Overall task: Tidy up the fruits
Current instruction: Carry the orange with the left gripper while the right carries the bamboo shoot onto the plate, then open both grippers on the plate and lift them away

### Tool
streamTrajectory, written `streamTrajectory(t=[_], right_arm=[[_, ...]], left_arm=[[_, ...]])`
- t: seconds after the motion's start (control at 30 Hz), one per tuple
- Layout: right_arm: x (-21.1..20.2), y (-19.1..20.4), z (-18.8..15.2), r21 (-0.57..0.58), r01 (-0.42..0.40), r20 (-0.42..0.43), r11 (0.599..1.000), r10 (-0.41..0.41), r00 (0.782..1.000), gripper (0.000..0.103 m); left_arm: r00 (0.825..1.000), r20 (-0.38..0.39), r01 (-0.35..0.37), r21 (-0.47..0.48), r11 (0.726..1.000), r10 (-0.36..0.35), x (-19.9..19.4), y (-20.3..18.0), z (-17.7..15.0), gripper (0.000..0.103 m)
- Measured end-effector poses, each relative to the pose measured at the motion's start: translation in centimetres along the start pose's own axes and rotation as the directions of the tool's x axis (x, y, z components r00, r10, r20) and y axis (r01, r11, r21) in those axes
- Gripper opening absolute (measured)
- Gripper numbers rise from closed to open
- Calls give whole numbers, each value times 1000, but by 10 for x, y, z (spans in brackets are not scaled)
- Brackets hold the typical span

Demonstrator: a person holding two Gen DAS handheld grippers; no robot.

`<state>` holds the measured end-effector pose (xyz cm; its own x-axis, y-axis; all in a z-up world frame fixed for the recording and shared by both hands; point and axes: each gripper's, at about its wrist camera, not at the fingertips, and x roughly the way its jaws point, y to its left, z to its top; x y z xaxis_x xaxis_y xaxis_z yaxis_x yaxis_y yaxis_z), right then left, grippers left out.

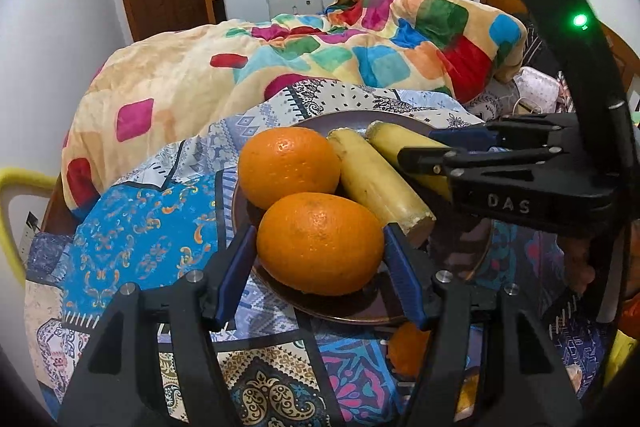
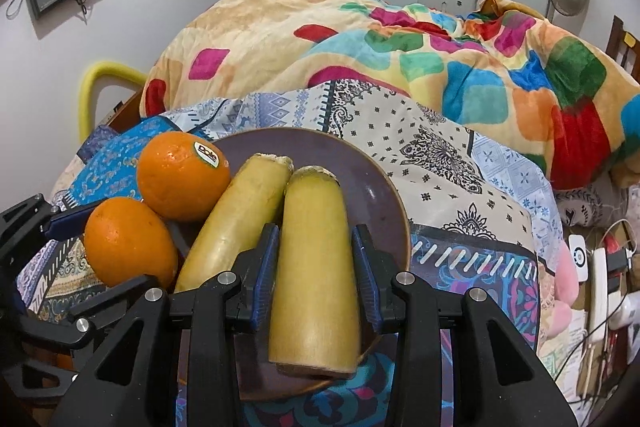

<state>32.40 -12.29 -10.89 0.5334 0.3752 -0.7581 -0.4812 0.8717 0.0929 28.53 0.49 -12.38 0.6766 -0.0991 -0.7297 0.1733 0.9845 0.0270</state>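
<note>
On the plate [image 2: 372, 183], the right tongs [image 2: 316, 267] straddle a banana [image 2: 314, 267], pads just beside its sides, long axis pointing away toward the bed [image 2: 360, 39]. Left of it lies a second banana [image 2: 232, 227]. The left tongs [image 1: 320, 259] stand wide around the near orange [image 1: 320, 243]; another orange [image 1: 288, 167] sits behind it.

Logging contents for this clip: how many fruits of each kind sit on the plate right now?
Oranges: 2, the near orange and the far orange.
Bananas: 2, the left banana and the right banana.
Total on the plate: 4.
</note>
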Motion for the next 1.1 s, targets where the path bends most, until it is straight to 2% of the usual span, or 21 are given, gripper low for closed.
streamTrajectory(t=[0.17,0.3,0.57,0.8,0.9,1.1], right_arm=[[-17,5,3,-22,14,39,1000,-14,999,35],[-31,10,-1,-49,29,55,998,-27,998,35],[-76,23,-11,-92,55,119,994,-44,992,35],[-117,39,-27,-111,58,183,992,-37,982,45],[-129,46,-37,-125,67,201,990,-41,979,53],[-143,55,-61,-135,59,203,989,-30,979,60]], left_arm=[[1000,4,-17,7,1000,17,-6,-3,1,65],[998,50,-36,-8,999,37,-24,-2,4,75],[992,110,-52,-49,997,57,-73,4,6,75],[990,122,-68,-64,996,75,-110,4,-11,78],[990,115,-70,-75,995,78,-124,5,-23,78],[993,95,-62,-97,993,72,-140,6,-49,80]])
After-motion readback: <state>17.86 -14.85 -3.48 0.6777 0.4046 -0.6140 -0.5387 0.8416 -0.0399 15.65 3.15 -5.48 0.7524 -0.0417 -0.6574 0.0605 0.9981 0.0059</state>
